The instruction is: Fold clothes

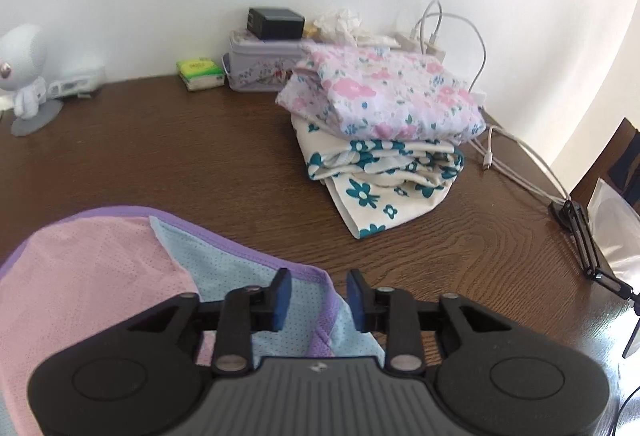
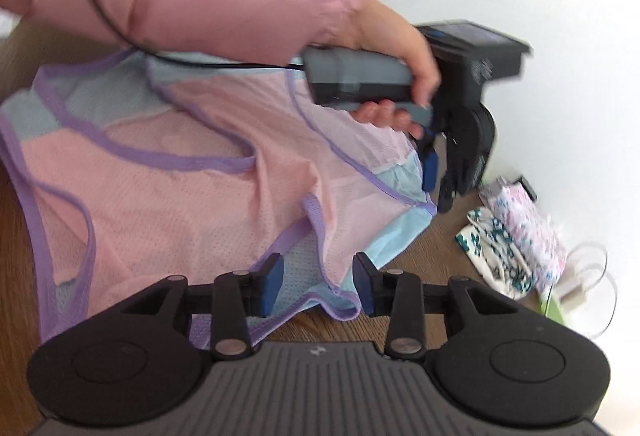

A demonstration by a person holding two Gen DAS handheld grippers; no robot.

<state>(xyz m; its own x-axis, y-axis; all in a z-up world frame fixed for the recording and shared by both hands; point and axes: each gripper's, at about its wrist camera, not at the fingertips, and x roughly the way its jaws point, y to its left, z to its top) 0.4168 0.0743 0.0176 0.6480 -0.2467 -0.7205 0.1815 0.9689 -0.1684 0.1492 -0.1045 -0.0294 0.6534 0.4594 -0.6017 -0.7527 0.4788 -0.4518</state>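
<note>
The vest [image 2: 192, 188], a pink and pale-blue mesh top with purple binding, lies spread on the near part of the brown desk [image 1: 180, 164], wrinkled and not yet folded. It looks thin, light and limp, so it should bunch and slide easily on the wood; the bound edges and corners seem the firmest places to take hold. The left gripper [image 1: 318, 298] hangs over a blue corner of the vest at its purple edge, jaws parted with cloth lying between them but, as far as I can judge, not pinched. The right gripper [image 2: 318, 284] is likewise released, jaws moderately apart over the near hem, a fold of blue and purple fabric in the gap. The person's hand [image 2: 400, 76] holds the left gripper's handle at the vest's far side. Two folded floral garments [image 1: 384, 120] are stacked on the far right of the desk.
</note>
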